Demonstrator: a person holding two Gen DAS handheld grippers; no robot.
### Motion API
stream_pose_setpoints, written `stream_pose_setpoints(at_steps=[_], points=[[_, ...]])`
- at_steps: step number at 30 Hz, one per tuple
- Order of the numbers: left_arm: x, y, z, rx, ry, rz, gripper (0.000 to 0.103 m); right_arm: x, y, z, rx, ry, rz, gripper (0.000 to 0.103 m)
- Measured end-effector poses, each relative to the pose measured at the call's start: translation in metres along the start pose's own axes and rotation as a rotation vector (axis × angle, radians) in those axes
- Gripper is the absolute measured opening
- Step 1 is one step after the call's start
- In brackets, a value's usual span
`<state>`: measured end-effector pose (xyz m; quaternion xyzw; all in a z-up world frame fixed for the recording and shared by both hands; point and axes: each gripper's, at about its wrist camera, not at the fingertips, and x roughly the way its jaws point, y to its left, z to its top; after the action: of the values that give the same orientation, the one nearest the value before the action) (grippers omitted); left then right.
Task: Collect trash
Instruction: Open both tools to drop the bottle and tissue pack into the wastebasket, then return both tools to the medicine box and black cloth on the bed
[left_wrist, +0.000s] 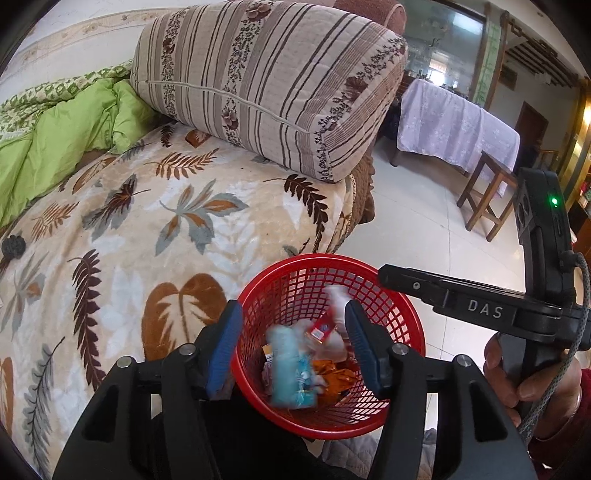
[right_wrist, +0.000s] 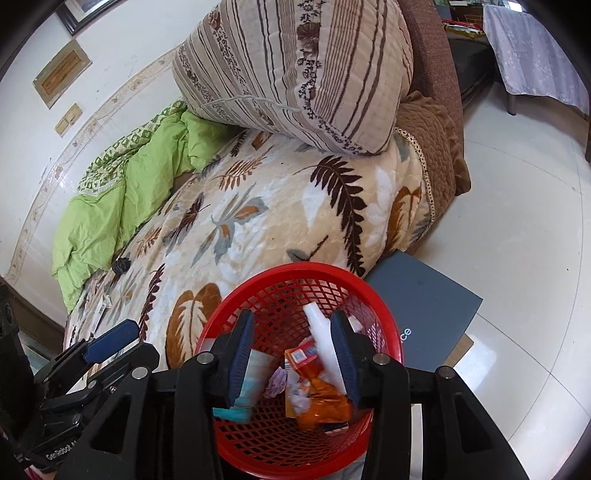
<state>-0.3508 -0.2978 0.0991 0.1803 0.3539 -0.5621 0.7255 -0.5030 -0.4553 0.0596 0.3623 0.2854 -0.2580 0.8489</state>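
trash is piling up in the red basket (left_wrist: 402, 306), which is sitting right under both my grippers at the edge of the leaf blanket (left_wrist: 155, 236). my left gripper (left_wrist: 293, 350) is hanging partly open over it with nothing pressed between the pads; the teal packet (left_wrist: 291, 369) below looks blurred, probably dropping. my right gripper (right_wrist: 291, 354) is gaping about the same over the orange wrapper (right_wrist: 325, 402) and the white bottle (right_wrist: 321, 332), gripping neither. next target, i'm guessing, is the small dark lump (right_wrist: 121, 265) lying far back on the blanket to my left, nearer my left hand.
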Motion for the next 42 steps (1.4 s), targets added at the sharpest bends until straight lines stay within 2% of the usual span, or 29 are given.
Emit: stream_pose_setpoints(at_steps=[4,9,22,31,36,42], points=[[-0.006,0.016,0.000,-0.050,-0.001,0.011,0.059,0.000,0.006,0.001,-0.008,-0.005,0.014,0.045],[-0.019,0.045,-0.003,-0.102,-0.020,0.069,0.061,0.009,0.027,0.001,-0.049,0.013,0.048,0.045],[-0.062,0.151,-0.020,-0.283,-0.095,0.234,0.063,0.052,0.134,0.000,-0.253,0.090,0.177,0.048],[-0.100,0.258,-0.048,-0.449,-0.128,0.385,0.063,0.092,0.220,-0.004,-0.377,0.152,0.262,0.050],[-0.122,0.335,-0.068,-0.543,-0.117,0.500,0.065,0.128,0.267,-0.004,-0.430,0.213,0.300,0.050],[-0.130,0.430,-0.084,-0.639,-0.130,0.607,0.067,0.160,0.301,0.002,-0.436,0.243,0.331,0.052]])
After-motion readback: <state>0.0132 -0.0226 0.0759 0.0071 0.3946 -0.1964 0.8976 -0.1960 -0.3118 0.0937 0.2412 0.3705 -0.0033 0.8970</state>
